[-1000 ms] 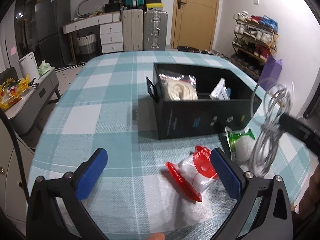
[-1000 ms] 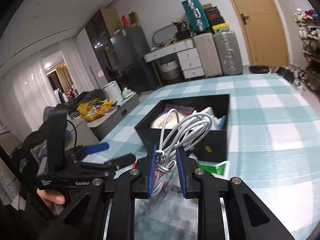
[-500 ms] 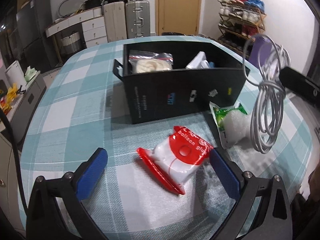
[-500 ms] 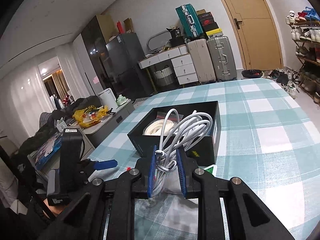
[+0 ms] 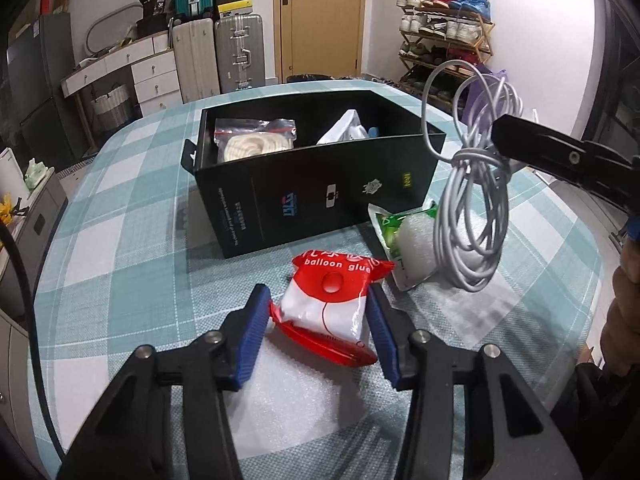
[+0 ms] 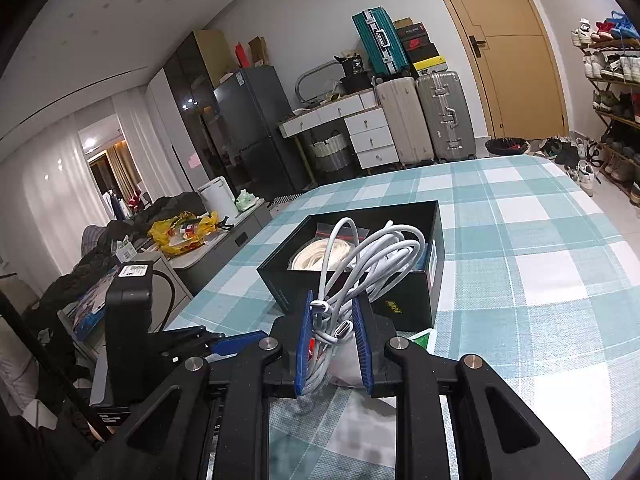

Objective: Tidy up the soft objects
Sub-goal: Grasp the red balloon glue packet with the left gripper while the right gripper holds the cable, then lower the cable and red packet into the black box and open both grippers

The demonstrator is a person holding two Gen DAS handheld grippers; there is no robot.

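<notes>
While the right gripper (image 6: 331, 330) stays clamped on the cable coil (image 5: 474, 200), held above the tabletop (image 5: 120, 264) ready for the box (image 5: 312, 188), the left gripper (image 5: 318, 330), jaws just closing, squeezes the glue packet (image 5: 328, 300) at lower centre to lift it.

We are seeing table (image 5: 120, 216) wearing teal-and-white checked cloth. Black box (image 5: 320, 196) is sitting directly on it near centre. Green-and-white packet (image 5: 404, 240) is lying at box's 4 o'clock, just beside its front corner. Red-and-white balloon glue packet (image 5: 328, 304) is lying at box's 6 o'clock, on white foam sheet (image 5: 304, 400) spreading across cloth.
</notes>
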